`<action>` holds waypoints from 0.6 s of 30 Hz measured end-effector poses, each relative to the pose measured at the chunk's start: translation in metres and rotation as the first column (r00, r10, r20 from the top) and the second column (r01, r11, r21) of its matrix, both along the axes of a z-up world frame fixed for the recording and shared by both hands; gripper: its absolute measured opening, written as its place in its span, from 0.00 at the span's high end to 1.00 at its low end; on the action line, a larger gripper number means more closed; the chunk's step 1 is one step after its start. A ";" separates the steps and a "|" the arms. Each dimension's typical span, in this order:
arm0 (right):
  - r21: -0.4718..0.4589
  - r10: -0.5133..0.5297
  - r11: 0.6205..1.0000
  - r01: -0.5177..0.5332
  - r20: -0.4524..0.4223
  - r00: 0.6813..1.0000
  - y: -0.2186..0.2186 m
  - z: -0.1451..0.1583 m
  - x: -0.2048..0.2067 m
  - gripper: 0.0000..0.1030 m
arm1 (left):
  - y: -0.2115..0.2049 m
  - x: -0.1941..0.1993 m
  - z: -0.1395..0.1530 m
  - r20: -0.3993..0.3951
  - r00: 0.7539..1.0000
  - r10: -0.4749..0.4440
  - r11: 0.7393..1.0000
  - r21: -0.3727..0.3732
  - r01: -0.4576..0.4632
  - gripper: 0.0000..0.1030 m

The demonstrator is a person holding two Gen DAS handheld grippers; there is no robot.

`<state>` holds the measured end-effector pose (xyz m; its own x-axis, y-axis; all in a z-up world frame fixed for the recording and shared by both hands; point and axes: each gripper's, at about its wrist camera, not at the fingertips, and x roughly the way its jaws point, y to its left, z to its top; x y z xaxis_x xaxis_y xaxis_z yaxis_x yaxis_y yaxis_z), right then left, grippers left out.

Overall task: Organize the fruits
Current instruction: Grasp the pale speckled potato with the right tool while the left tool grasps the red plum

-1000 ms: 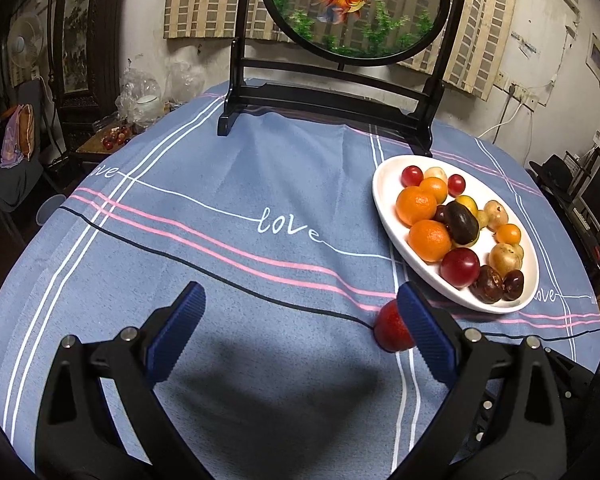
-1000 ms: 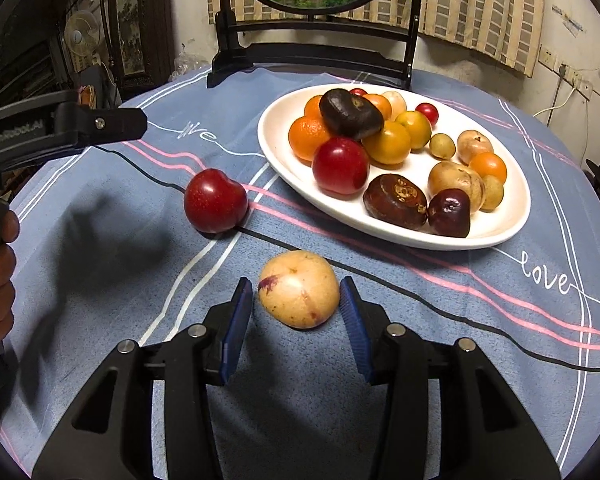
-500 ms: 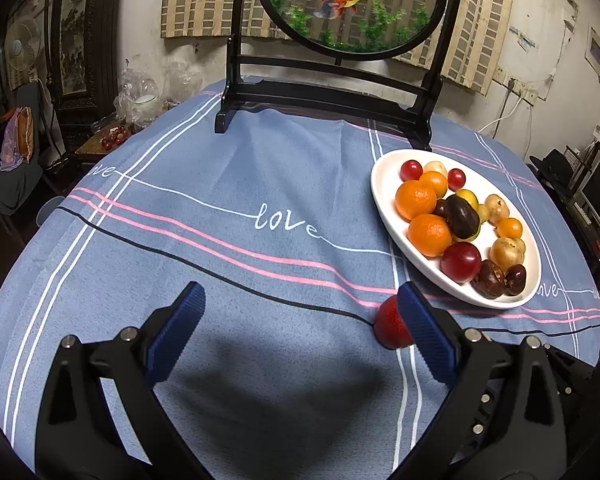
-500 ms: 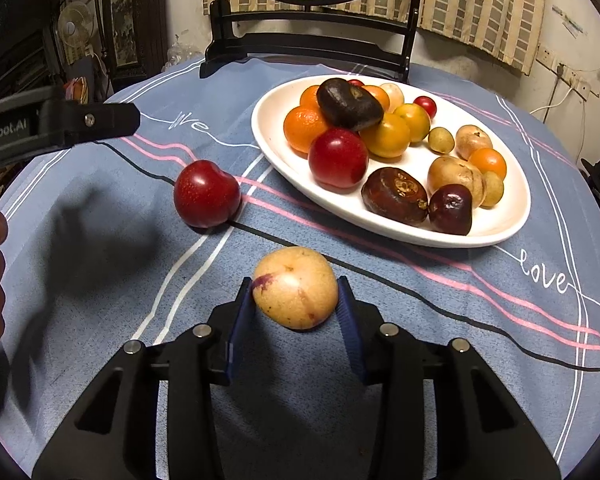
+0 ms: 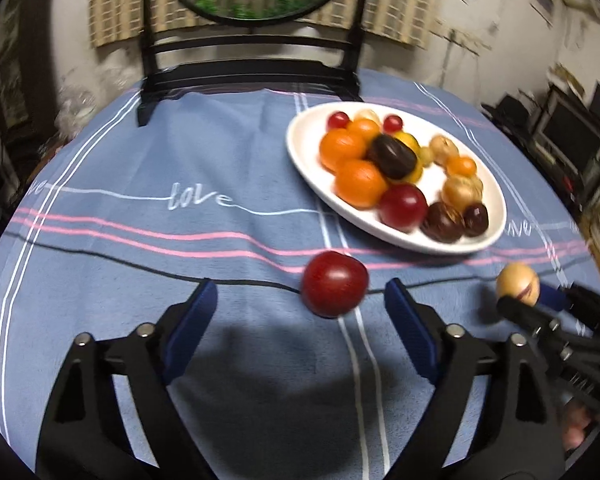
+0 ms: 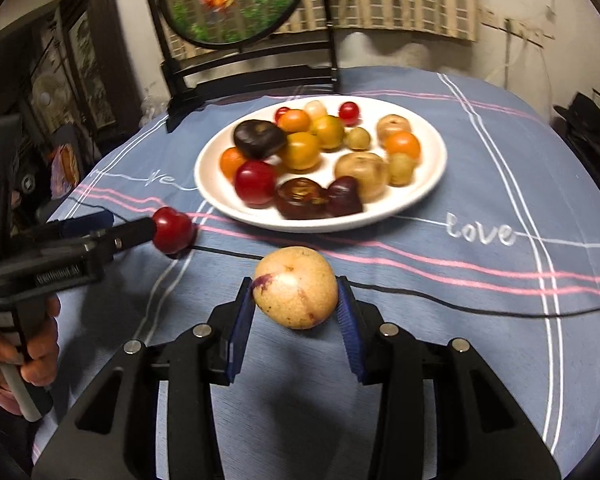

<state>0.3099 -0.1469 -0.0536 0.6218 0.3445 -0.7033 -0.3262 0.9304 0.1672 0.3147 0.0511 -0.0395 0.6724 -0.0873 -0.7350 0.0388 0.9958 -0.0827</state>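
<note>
Dim indoor light, motion blur, fisheye-bent edges, dark corners.

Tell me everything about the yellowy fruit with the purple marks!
The yellow fruit is round and smooth, pale yellow-tan, with purple streaks on its left side and lower front. It looks whole and firm. The right hand-held gripper is shut on it, one blue pad pressing each side. It looks lifted a little off the blue striped tablecloth, in front of the white plate of fruit.
</note>
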 end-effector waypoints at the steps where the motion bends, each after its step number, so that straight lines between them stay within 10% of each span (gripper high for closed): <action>1: 0.009 -0.010 1.000 0.010 -0.006 1.000 -0.003 0.000 0.001 0.60 | -0.004 0.001 -0.003 -0.003 1.000 -0.023 1.000 0.011 0.023 0.24; 18: 0.013 -0.007 1.000 0.007 -0.016 1.000 0.002 0.000 -0.001 0.60 | -0.030 0.020 -0.027 -0.037 0.993 -0.110 0.991 0.079 0.113 0.49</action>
